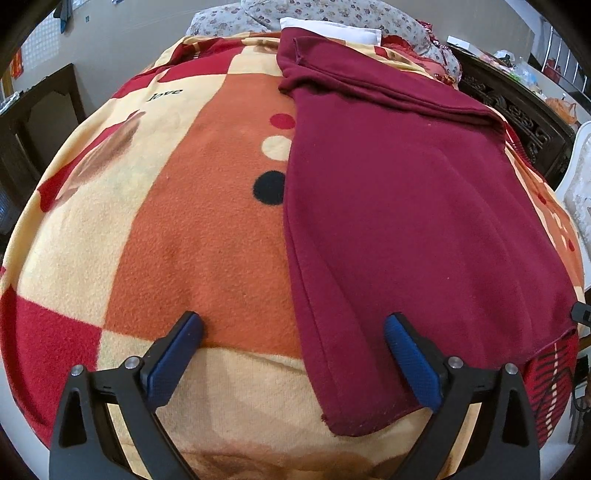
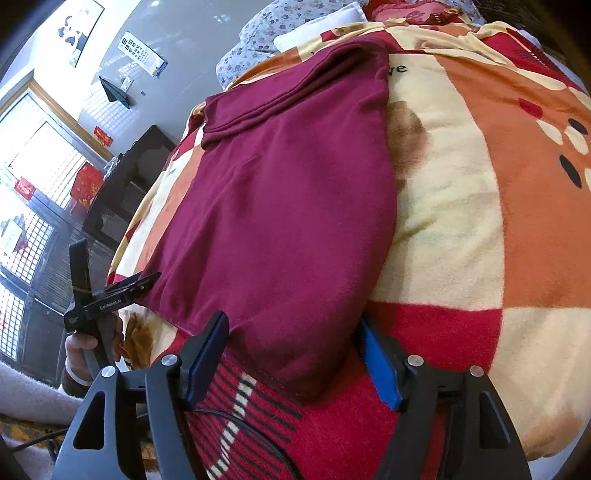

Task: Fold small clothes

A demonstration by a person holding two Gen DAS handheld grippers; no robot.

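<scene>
Patterned blanket (image 1: 192, 206) | maroon garment (image 1: 406, 206) folded flat, smooth | both fingers apart

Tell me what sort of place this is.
Most likely a home bedroom. A maroon garment lies on a bed under a patchwork fleece blanket, with floral bedding at its head and dark carved wooden furniture beside it.

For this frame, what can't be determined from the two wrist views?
- What kind of garment: the maroon garment lies folded on the blanket; the fold hides its shape in both views.
- Layers underneath: covered by its top layer.
- Printed word on the blanket: right wrist view, the garment covers its start.
- Left gripper and right gripper: both open, wrist views cut off their bodies.
</scene>
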